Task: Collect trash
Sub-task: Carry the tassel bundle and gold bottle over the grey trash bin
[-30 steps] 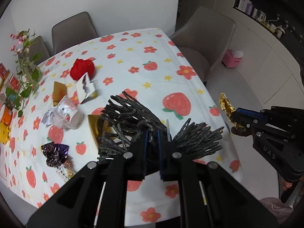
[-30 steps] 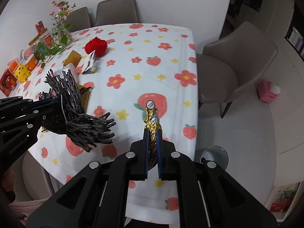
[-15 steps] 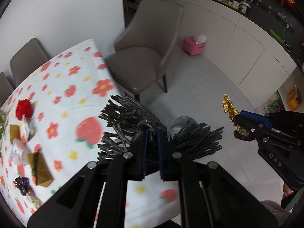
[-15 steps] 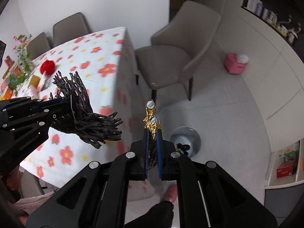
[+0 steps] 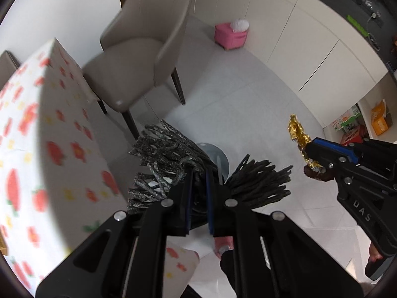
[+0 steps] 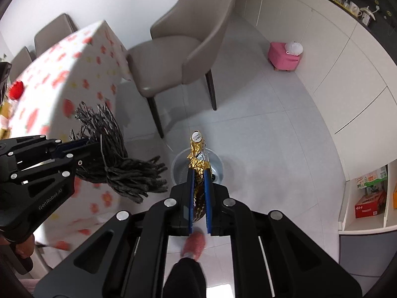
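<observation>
My left gripper (image 5: 198,176) is shut on a black glittery tassel bundle (image 5: 163,159), which also shows in the right wrist view (image 6: 111,156). My right gripper (image 6: 199,173) is shut on a crumpled gold foil wrapper (image 6: 197,154), seen from the side in the left wrist view (image 5: 299,136). A round grey trash bin (image 6: 215,166) stands on the floor below and just beyond the wrapper; in the left wrist view the bin (image 5: 218,154) is mostly hidden behind the tassels. Both grippers hang over the floor beside the table.
The table with a strawberry cloth (image 5: 44,136) is at the left. A beige chair (image 6: 183,52) stands behind the bin. A pink stool (image 6: 284,58) sits by white cabinets (image 6: 335,74). A foot in a pink slipper (image 6: 196,243) is below my right gripper.
Both grippers have swung away from the table toward the floor, holding their loads. The bin now lies directly under the foil wrapper.
</observation>
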